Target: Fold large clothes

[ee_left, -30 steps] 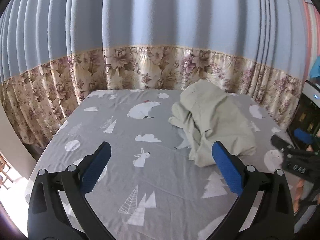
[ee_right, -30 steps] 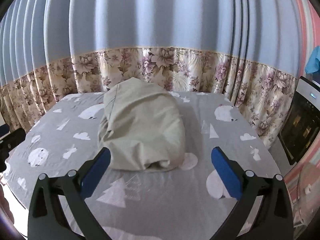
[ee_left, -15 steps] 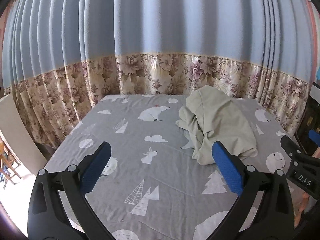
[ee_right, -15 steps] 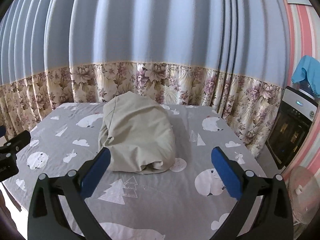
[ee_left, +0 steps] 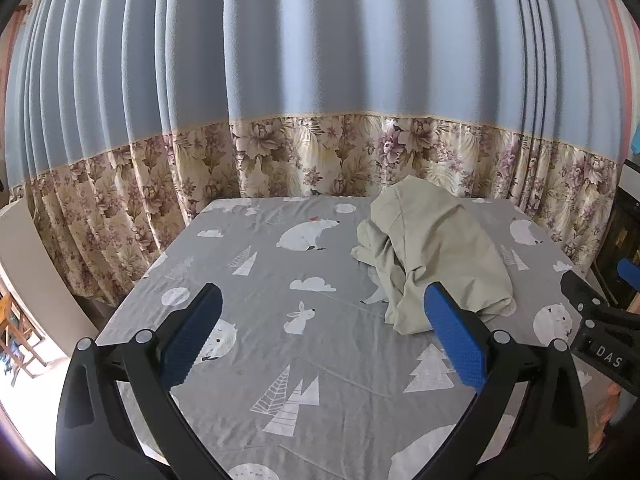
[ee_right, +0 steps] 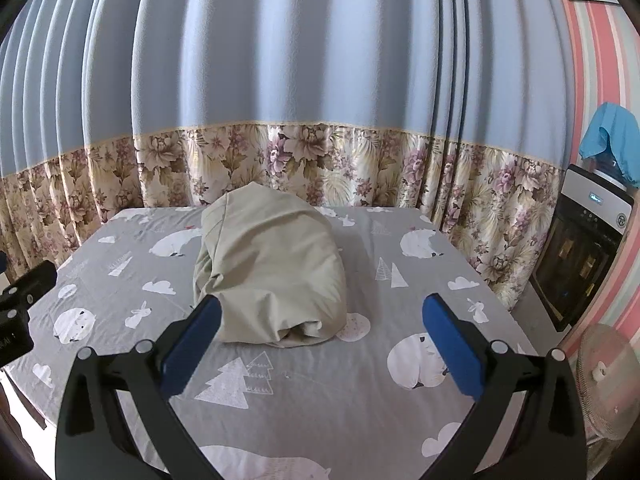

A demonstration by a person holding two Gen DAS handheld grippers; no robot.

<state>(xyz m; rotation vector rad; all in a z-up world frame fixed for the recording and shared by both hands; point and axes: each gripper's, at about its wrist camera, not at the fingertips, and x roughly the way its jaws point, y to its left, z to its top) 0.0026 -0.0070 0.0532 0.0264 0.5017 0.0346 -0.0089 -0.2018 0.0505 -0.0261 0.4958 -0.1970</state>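
Grey bedsheet [ee_left: 320, 360] with polar bears, trees and clouds fills both views, blue curtain [ee_left: 320, 60] with a floral band behind it. My left gripper [ee_left: 320, 332] is spread wide, nothing between its blue pads, held above the sheet. My right gripper [ee_right: 320, 332] is the same — wide apart and empty. Beige garment [ee_right: 272, 272] lies crumpled in a heap on the sheet: at 1 o'clock from the left tongs, its near edge just beside the right-hand pad in that view; from the right tongs it sits at 11 o'clock, near the left-hand pad. No contact from either. Black appliance [ee_right: 580, 252] at 3 o'clock off the bed — blue cloth [ee_right: 612, 136] above it.
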